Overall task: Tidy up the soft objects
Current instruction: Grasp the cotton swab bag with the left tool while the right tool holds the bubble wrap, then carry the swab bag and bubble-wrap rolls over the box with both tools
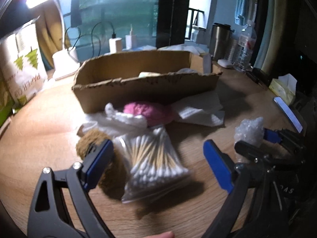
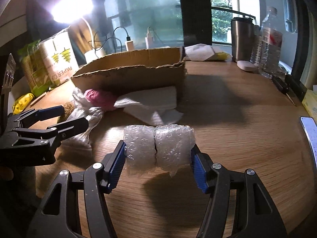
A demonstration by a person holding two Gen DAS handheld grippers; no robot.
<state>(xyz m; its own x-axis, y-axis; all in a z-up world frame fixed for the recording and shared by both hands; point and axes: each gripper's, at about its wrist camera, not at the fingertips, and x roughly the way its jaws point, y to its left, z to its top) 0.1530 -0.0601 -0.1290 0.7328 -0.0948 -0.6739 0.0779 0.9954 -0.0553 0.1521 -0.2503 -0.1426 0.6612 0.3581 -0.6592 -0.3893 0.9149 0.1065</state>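
Observation:
My right gripper [image 2: 158,152] is shut on a roll of clear bubble wrap [image 2: 172,148], pads pressing both ends, just above the wooden table. The bubble wrap [image 1: 249,130] also shows at the right of the left wrist view. My left gripper [image 1: 157,146] is open over a bag of cotton swabs [image 1: 154,164], touching nothing; its left finger hides part of a brown fuzzy pad [image 1: 89,138]. Behind lie a white crumpled bag [image 1: 122,119], a pink soft ball [image 1: 150,111] and folded white tissue [image 1: 200,107], all in front of a torn cardboard box [image 1: 146,87].
Around the table [image 2: 237,119] stand a pack of paper cups [image 1: 25,69] at the left and a steel tumbler [image 1: 220,39] and water bottle [image 1: 245,45] at the back right. A phone [image 1: 287,113] and tissue box [image 1: 283,87] lie at the right edge.

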